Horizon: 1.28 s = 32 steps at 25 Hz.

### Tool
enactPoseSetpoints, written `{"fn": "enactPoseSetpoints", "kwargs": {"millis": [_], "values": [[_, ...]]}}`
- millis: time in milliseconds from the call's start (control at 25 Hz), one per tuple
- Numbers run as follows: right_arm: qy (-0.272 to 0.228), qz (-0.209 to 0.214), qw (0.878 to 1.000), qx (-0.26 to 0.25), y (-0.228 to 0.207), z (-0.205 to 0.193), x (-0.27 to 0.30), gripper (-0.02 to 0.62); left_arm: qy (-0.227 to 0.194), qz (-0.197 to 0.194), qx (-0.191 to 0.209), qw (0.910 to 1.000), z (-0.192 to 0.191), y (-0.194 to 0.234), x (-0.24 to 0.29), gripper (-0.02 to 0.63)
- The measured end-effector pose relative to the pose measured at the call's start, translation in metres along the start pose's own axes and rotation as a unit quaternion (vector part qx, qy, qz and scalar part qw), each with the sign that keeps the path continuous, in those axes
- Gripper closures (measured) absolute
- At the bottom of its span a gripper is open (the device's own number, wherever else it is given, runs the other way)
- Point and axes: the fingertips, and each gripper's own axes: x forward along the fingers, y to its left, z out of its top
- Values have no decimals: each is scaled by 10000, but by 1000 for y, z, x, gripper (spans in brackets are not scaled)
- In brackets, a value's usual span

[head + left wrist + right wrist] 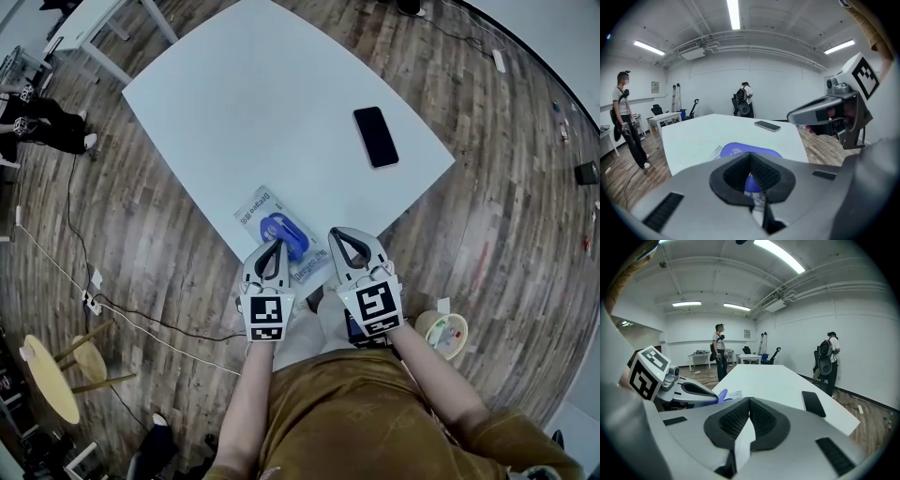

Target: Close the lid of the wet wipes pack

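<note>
Jaws of left gripper and right gripper are sitting closed, empty, near six o'clock of wet wipes pack; careless push could skid it.

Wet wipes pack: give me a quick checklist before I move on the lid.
1. Wet wipes pack lies on the table, near its front edge: ok.
2. Blue lid shut: not ok, it looks raised in the right gripper view.
3. Left gripper empty, jaws together: ok.
4. Right gripper empty, jaws together: ok.
5. Phone well clear of the pack: ok.
6. Either gripper touching the lid: cannot tell.
</note>
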Motion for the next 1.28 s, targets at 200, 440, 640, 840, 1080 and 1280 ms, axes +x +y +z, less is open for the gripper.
{"fn": "enactPoseSetpoints", "kwargs": {"millis": [200,440,640,840,1080,1280], "values": [[5,175,9998,-13,9,0,7,588,39,-14,-29,10000,-2,-2,4,600],[19,440,9990,-25,20,1,16,588,140,-48,21,9999,-5,-5,10,600],[80,709,9973,-171,31,-1,25,588,274,-149,50,9995,-7,-7,17,600],[285,833,9958,-261,38,-14,33,588,318,-177,-37,9993,-9,-6,20,600],[380,960,9941,-339,45,-23,41,588,321,-201,-67,9993,-11,-7,21,600],[503,978,9934,-332,47,-32,46,588,355,-263,-69,9990,-14,-5,23,600]]}}
